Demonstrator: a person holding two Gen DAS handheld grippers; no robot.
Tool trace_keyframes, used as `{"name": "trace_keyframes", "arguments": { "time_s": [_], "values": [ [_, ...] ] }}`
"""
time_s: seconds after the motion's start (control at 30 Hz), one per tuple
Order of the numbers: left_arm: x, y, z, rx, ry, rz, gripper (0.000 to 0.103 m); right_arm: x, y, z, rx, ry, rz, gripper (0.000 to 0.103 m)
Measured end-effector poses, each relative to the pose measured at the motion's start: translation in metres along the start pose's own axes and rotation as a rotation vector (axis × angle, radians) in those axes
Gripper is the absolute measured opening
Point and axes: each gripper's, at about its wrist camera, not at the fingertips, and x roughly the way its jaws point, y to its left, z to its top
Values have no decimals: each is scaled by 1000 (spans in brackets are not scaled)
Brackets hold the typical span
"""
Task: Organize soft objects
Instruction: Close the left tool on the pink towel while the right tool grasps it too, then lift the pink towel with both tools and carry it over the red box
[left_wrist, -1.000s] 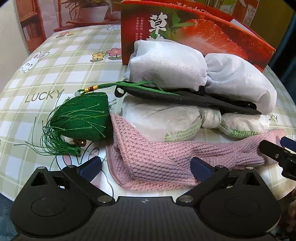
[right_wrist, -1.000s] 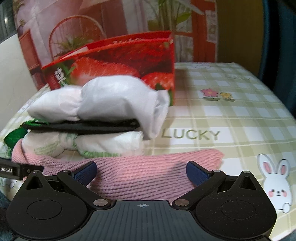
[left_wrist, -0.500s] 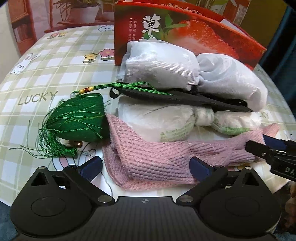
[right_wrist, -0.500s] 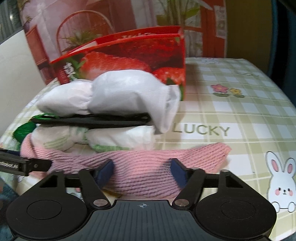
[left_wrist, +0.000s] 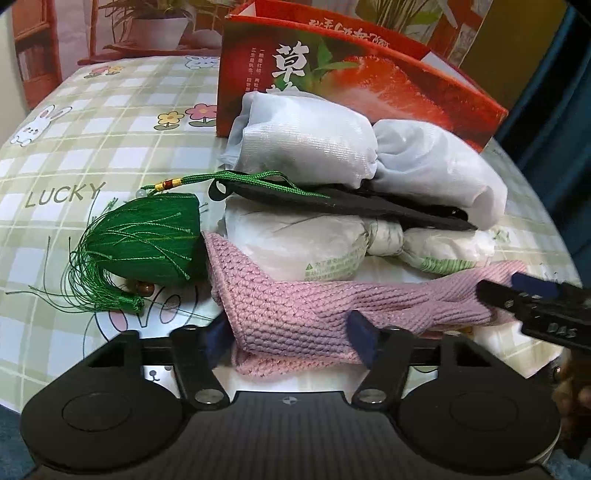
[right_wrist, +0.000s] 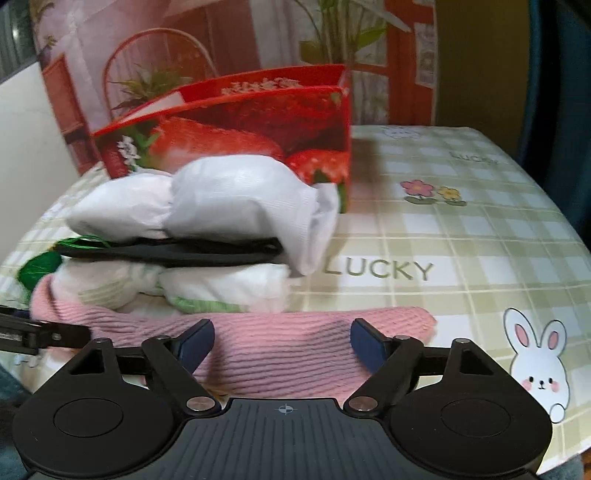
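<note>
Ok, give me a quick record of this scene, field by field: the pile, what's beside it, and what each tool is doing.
surface: checked tablecloth
pile, top down: white fabric bundle, black flat piece, plastic-wrapped bundle
front: pink knit cloth
beside: green tasselled sachet, at the cloth's end
behind: strawberry box
left tool: jaws just closing, pads pressing the pink knit cloth
right tool: jaws just opened wider, cloth between them, not gripped

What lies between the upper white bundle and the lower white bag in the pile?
A flat black item is sandwiched between the upper white bundle and the lower white bag; both wrist views show it.
</note>
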Motion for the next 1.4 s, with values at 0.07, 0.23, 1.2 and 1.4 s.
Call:
{"name": "trace_keyframes", "arguments": {
  "time_s": [0.07, 0.23, 1.2, 1.4],
  "values": [
    [-1, 0, -1, -3, 1, -16, 56, 4, -3, -2, 10, 15, 11, 78],
    [-1, -5, -1, 14, 18, -53, 47, 3, 3, -4, -8, 38, 82, 49],
    [-71, 37, 41, -164, -160, -249, 35, -83, 35, 69, -96, -215, 283, 15],
    [-96, 21, 72, -82, -272, -224, 35, -91, 32, 95, -109, -284, 273, 15]
  ]
}}
